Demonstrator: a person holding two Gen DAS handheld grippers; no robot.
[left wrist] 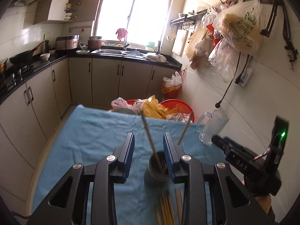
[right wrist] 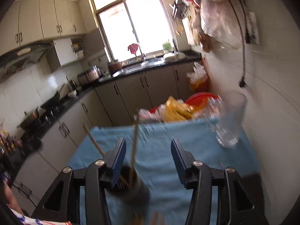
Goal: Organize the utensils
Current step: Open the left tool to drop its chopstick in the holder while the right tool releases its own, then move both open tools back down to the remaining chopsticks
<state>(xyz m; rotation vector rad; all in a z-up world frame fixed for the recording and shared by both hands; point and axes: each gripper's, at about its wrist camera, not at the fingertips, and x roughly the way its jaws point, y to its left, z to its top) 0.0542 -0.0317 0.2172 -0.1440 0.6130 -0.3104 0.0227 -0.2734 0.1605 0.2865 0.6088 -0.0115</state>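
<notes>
— Look at the left gripper [left wrist: 149, 150]. Are its blue pads [left wrist: 130, 155] squeezing anything?

— No, they stand a little apart. A chopstick [left wrist: 150, 136] leans up between them, and I can't tell if a pad touches it. It sticks out of the dark cup [left wrist: 156, 176], right under the tips.

— And the right gripper [right wrist: 148, 156]?

— Its jaws are wide apart and hold nothing, just blue cloth [right wrist: 159, 168] between them. The dark cup [right wrist: 131, 189] sits under its left finger [right wrist: 117, 166], with two sticks poking out (that view is blurry, so touching or not, I can't say).

— Where are the other chopsticks?

— A loose bunch [left wrist: 168, 208] lies flat on the cloth, near the cup, at our edge.

— Is there room to move?

— Lots of bare cloth to the left and far side. On the right, a glass mug [left wrist: 211, 129] stands by the corner, close to the tiled wall [left wrist: 253, 86]. Red tubs [left wrist: 180, 106] with bags sit past the far edge.
</notes>
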